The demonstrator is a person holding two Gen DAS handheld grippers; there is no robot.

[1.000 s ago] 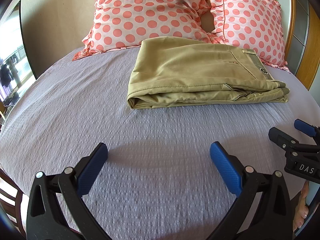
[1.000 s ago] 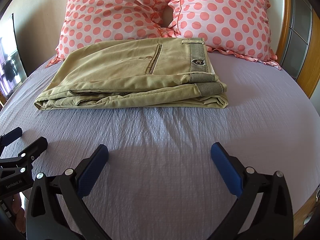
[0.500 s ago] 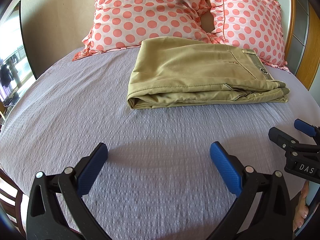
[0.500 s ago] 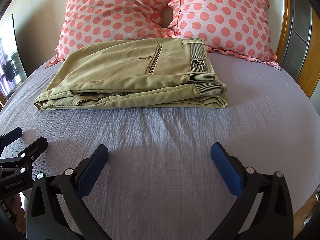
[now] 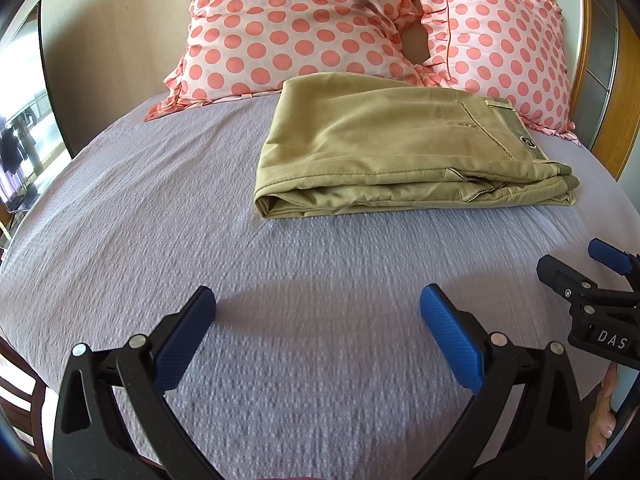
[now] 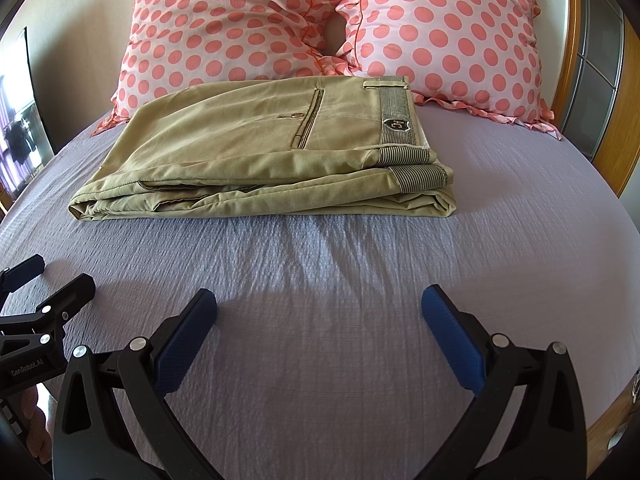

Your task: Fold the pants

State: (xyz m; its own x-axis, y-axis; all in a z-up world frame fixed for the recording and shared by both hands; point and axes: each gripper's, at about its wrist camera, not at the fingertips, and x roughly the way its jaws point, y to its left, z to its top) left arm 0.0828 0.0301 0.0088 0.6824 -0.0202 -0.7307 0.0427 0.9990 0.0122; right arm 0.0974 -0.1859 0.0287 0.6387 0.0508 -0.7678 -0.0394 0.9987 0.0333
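Khaki pants [image 5: 404, 148] folded in a flat stack on the bed [image 5: 160, 208], at about 1 o'clock from centre; waistband end to the right, folded edge to the left; two pink polka-dot pillows [image 5: 304, 24] behind at 12 o'clock, pants' far edge touching them; left gripper [image 5: 318, 304] at 6 o'clock, blue pads spread wide, nothing between them, over bare lilac bedspread, well apart from pants; right gripper [image 5: 576, 260] partly in frame at 3 to 4 o'clock, jaw gap unclear; window [image 5: 20, 120] at 9 o'clock.
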